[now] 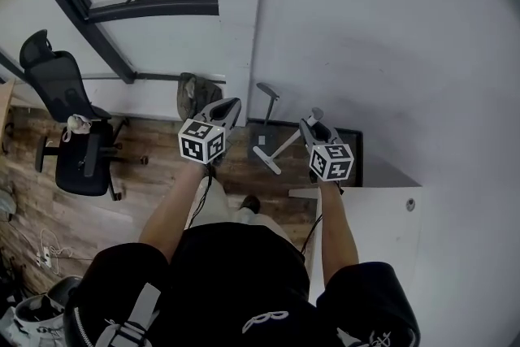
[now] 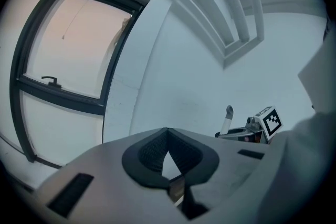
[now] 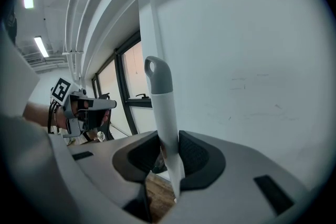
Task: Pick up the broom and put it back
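The right gripper (image 3: 167, 140) is pinching the broom (image 3: 164, 113), a smooth white round pole with a grey plastic cap that has a hanging hole. Its dark ribbed pads press the pole from both sides, and the cap points to twelve o'clock in the right gripper view. In the head view the pole slants from this claw toward seven o'clock, above the brown wood-plank floor (image 1: 154, 162) and close to the white wall (image 1: 390, 53).

The left gripper (image 2: 167, 132) has its ribbed pads pressed together at the tips, with nothing between them. Each gripper carries a cube with black-and-white square markers.

At nine o'clock in the head view stands a black mesh office chair (image 1: 81, 162) with a small pale object on it — I cannot tell what it is. An olive soft bag (image 1: 195, 93) leans on the wall around ten o'clock. A white flat surface (image 1: 374, 215) lies at four o'clock.
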A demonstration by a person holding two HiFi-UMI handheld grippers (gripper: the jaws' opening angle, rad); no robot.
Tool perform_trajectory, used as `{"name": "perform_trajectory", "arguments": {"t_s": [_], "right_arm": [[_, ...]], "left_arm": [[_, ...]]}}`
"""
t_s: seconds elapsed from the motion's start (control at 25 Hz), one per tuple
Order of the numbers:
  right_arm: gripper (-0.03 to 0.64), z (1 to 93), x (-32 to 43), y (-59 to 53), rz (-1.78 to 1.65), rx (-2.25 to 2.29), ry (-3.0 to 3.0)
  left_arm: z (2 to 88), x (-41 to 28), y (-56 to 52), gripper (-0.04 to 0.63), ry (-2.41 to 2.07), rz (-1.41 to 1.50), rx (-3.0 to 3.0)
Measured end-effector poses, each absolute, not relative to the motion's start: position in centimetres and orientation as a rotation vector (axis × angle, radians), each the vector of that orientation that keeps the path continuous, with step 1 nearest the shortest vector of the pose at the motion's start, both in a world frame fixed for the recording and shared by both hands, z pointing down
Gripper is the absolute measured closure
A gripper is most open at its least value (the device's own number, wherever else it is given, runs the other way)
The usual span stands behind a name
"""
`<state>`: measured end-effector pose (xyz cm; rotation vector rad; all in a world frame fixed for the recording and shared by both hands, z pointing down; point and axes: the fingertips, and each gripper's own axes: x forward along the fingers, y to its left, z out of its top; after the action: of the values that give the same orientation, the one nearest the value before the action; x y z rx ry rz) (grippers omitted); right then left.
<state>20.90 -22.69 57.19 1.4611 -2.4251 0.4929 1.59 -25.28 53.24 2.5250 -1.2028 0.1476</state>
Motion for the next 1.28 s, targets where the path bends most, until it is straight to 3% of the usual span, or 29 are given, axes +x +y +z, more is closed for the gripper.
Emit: {"name": "perform_trajectory", "arguments": {"t_s": [1.28], "right_arm": [[0.497, 73.9, 9.9, -26.9, 0.646, 1.129, -2.324]], "left_arm": [[63.0, -6.2, -27.0, 0.578, -1.267, 0.240, 2.395]]}}
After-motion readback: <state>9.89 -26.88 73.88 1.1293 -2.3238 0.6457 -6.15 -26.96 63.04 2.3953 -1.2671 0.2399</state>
